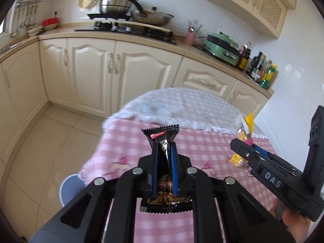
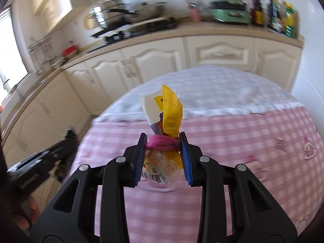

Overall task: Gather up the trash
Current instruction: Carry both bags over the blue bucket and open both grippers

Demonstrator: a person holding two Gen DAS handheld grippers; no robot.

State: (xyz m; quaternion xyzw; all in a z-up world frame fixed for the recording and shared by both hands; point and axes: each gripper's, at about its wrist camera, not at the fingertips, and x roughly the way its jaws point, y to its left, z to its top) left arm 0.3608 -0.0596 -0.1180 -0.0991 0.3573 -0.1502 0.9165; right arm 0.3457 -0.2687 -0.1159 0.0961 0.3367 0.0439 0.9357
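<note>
Left tongs (image 1: pixel 164 151) pinch black wrapper (image 1: pixel 162 133); right tongs (image 2: pixel 163 141) clamp yellow bag (image 2: pixel 170 111).

Your right wrist view was smeared by motion: the cream cabinet doors (image 2: pixel 158 60), the steel pots on the hob (image 2: pixel 121 14) and the row of dark sauce bottles (image 2: pixel 277 16) all lost their edges, and no label there could be read. Your left gripper (image 2: pixel 40 162) showed there only as a dark blur at the frame's left side, its jaws impossible to judge. In your left wrist view, the black crimped snack wrapper (image 1: pixel 162 135) was half hidden behind the blue finger pads (image 1: pixel 173 162), its print too small to read. The yellow tied plastic bag (image 1: pixel 248 122) was partly covered by your right gripper (image 1: pixel 251 147), whose body ran off the right edge.
</note>
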